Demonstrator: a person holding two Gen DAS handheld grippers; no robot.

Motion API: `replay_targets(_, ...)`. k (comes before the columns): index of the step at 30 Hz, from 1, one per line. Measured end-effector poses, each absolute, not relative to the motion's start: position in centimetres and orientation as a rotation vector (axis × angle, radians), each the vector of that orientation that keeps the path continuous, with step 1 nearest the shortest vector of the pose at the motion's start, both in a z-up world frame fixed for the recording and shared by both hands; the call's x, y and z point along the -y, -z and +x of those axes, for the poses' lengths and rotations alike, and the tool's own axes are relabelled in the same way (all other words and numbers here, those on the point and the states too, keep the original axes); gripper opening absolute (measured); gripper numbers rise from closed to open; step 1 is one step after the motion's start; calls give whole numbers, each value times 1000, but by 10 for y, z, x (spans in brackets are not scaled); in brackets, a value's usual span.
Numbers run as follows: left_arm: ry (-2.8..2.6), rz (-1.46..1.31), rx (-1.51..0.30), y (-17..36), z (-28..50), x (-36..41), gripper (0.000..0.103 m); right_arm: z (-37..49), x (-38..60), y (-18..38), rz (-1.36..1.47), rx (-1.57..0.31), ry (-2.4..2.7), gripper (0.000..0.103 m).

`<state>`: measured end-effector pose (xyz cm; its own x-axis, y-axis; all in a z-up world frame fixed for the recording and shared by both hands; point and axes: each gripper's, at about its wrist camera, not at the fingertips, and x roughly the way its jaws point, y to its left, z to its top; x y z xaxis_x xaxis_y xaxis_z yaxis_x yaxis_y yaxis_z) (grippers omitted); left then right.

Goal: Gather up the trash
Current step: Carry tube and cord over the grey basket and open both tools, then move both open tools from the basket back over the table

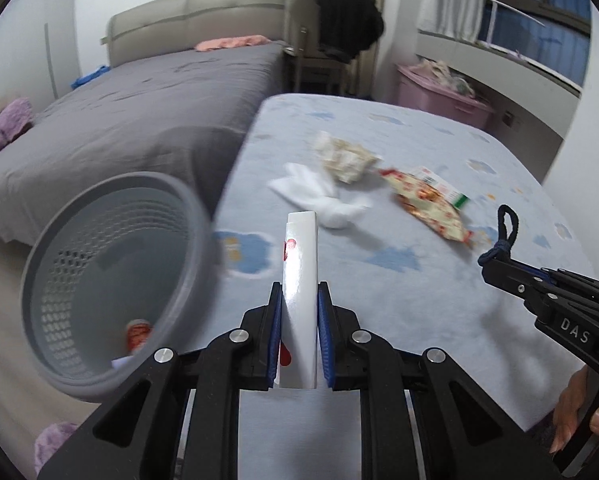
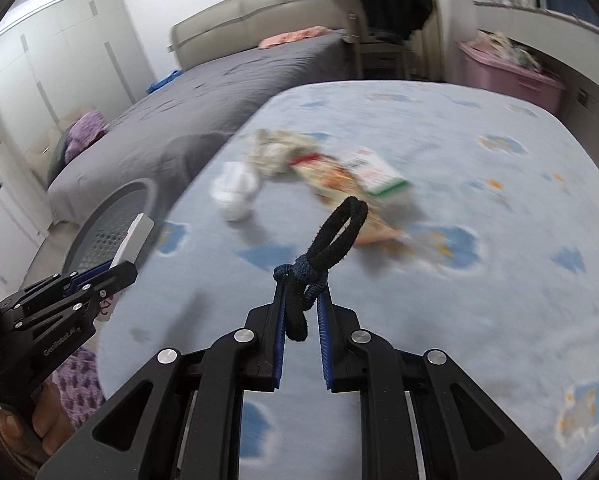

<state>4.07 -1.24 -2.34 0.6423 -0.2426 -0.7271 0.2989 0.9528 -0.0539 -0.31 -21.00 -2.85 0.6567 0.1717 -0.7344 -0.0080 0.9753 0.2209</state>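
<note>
My left gripper (image 1: 298, 292) is shut on a flat white carton (image 1: 300, 280) with red print, held upright above the blue table edge, just right of the grey mesh bin (image 1: 111, 272). My right gripper (image 2: 302, 286) is shut on a black hair tie (image 2: 323, 256), whose loop sticks up past the fingertips; it also shows in the left wrist view (image 1: 505, 236). On the tablecloth (image 1: 419, 300) lie a white tissue (image 1: 319, 196), a crumpled beige wrapper (image 1: 345, 158) and a red patterned snack packet (image 1: 431, 200).
The bin holds a red scrap (image 1: 138, 332) at its bottom. A grey bed (image 1: 139, 112) stands beyond the bin, a chair with dark clothes (image 1: 339, 32) behind the table, and a pink box (image 1: 439, 92) at the back right.
</note>
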Motion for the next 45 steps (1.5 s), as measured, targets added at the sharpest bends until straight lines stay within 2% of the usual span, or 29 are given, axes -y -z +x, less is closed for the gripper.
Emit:
replay_targets(18,-14,-22,-803,35,105,-132,17,102,41,19,58,-858,-402,15)
replay_targets(33,-85,-94,-881,59,122,-175,19,133,-26,37,-54,-894,-490,15)
replay_targets(37,-88,-111,-883,60,121,-180,19,137,-27,39,-58,-888,-486,22)
replay_targets(40,-90,-120,-887,62,121,-182,25,135,-25,38,-53,-876,-473,41)
replay_targets(42,-91,-124,-888,62,120,-183,32,134,-24,35,-52,-865,-471,42)
replay_targets(45,-99,-125,-876,60,118,-184,54,132,-24,34,-56,-858,-465,42)
